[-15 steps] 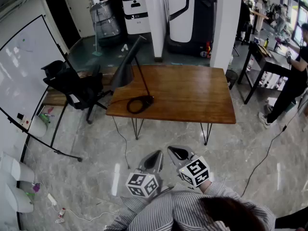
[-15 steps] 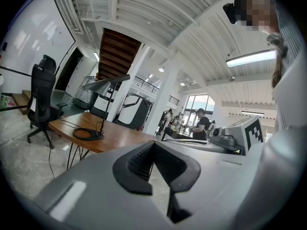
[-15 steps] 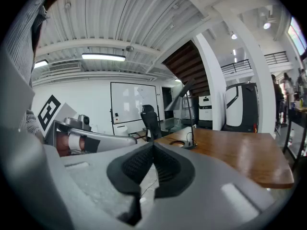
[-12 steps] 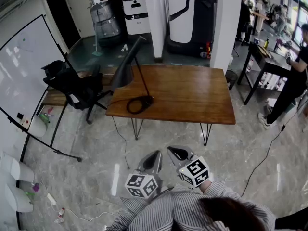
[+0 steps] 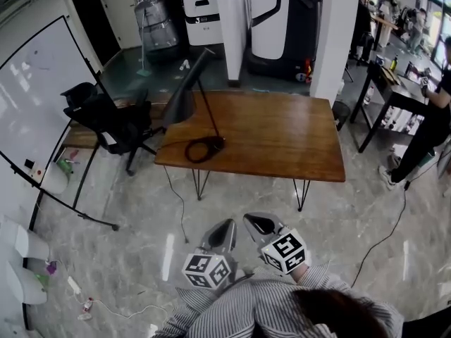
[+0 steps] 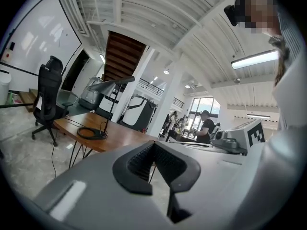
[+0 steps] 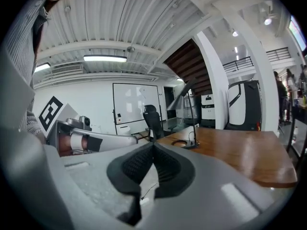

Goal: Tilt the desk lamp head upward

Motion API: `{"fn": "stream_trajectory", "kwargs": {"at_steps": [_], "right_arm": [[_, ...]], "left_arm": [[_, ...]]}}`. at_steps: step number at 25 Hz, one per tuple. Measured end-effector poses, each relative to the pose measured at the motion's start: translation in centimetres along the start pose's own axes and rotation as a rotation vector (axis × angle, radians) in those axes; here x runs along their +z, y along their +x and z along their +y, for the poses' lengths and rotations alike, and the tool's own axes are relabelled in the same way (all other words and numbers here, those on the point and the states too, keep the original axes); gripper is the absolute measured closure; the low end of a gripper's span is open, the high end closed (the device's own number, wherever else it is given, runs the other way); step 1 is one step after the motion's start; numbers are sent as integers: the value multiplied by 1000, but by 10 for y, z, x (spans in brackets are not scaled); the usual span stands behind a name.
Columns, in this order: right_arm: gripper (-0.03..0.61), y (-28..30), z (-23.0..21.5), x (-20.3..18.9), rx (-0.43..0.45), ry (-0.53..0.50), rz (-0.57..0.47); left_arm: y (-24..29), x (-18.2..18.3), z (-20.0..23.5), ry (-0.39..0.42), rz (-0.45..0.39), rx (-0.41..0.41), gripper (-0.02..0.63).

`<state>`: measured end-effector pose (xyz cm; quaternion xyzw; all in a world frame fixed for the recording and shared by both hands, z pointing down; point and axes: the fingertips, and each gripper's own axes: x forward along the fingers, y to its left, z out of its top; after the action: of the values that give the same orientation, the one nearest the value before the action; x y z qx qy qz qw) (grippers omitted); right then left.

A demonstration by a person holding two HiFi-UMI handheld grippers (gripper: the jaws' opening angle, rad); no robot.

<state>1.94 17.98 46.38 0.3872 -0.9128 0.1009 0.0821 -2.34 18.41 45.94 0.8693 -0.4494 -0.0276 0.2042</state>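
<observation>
A black desk lamp (image 5: 184, 94) stands on the left end of a brown wooden table (image 5: 282, 136); its cone head (image 5: 178, 105) hangs over the table's left edge and its ring base (image 5: 203, 149) lies on the top. The lamp (image 6: 115, 83) also shows far off in the left gripper view, and the lamp (image 7: 188, 91) in the right gripper view. My left gripper (image 5: 224, 232) and right gripper (image 5: 259, 223) are held close to my chest, well short of the table, both shut and holding nothing.
A black office chair (image 5: 106, 122) stands left of the table beside a whiteboard (image 5: 35, 97). The lamp's cord (image 5: 176, 196) drops to the marble floor. A white pillar (image 5: 331, 34), machines at the back and a person (image 5: 430, 111) at a black desk on the right.
The head view has shifted slightly, so the scene sits a little differently in frame. Both grippers stay shut near my chest.
</observation>
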Motion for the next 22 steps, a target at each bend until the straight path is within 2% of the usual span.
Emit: {"fn": "stream_trajectory", "kwargs": {"at_steps": [4,9,13,17,22], "right_arm": [[577,-5,-8,0,8,2,-15],[577,-7,-28,9,-27,-108,-58],[577,-4,-41,15,-22,-146,-64],[577,12,-55,14,-15,-156,-65],[577,50,-79,24,-18,-189,-71]], "left_arm": [[3,3,-2,-9,-22,2,611],[11,12,9,-23,-50,33,611],[21,22,15,-65,-76,28,593],[40,31,27,-120,-100,16,554],[72,50,62,-131,-124,25,538]]}}
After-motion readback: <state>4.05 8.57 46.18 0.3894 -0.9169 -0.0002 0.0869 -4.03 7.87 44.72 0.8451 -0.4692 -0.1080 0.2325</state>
